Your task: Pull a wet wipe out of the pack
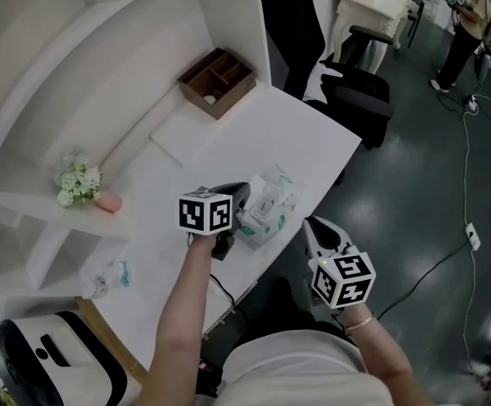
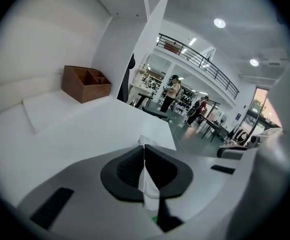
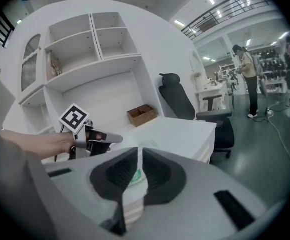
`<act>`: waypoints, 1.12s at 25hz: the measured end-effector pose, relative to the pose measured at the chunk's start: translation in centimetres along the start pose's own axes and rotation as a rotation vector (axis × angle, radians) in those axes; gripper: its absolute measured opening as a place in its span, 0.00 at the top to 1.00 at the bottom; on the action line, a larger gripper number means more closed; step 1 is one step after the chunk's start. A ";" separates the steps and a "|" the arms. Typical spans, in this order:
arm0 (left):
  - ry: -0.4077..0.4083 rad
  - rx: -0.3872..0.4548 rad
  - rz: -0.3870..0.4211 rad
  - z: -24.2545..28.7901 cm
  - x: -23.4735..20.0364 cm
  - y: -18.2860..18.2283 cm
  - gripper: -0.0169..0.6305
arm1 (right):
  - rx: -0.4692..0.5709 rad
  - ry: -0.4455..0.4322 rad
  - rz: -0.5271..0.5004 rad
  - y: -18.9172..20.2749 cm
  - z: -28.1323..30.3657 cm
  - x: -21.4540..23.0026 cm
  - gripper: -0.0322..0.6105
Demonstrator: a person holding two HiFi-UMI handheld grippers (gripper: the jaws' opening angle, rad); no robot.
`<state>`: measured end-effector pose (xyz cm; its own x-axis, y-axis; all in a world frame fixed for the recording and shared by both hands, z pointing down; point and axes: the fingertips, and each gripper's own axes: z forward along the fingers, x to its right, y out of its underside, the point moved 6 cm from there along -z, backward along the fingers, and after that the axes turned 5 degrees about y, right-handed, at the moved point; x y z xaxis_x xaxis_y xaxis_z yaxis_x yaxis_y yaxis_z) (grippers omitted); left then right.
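Observation:
The wet wipe pack [image 1: 270, 205], white with green print, lies near the front edge of the white desk [image 1: 194, 155]. My left gripper [image 1: 243, 196] reaches over the pack's left end. In the left gripper view this gripper [image 2: 145, 156] is shut on a thin white wet wipe [image 2: 145, 183] that runs up between the black pads. My right gripper [image 1: 313, 227] meets the pack's right edge from off the desk. In the right gripper view its jaws [image 3: 137, 165] are shut on the pack's edge [image 3: 133, 186], with the left gripper [image 3: 116, 139] just beyond it.
A brown wooden organiser box [image 1: 217, 81] stands at the desk's back, against the shelf unit. A small bunch of white flowers [image 1: 78, 180] sits on a lower shelf at the left. A black office chair [image 1: 359, 91] stands beside the desk's far end. A cable [image 1: 448, 252] crosses the floor.

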<state>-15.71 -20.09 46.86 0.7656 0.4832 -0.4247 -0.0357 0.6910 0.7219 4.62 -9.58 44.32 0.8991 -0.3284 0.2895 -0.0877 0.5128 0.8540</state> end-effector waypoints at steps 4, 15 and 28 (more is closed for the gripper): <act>-0.052 -0.008 0.034 0.7 -0.3 -0.2 0.97 | -0.004 0.004 0.001 0.0 0.0 0.2 0.91; -0.177 -0.060 0.010 2.1 -3.5 1.2 0.92 | -0.017 0.027 0.014 0.0 0.3 0.8 0.91; -0.210 -0.101 0.102 3.2 -3.9 2.1 0.91 | -0.013 0.057 0.011 -0.4 1.1 0.5 0.91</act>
<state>-16.68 -22.21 51.76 0.8710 0.4385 -0.2216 -0.1760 0.6996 0.6925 4.60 -10.75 44.61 0.9212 -0.2771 0.2731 -0.0924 0.5260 0.8454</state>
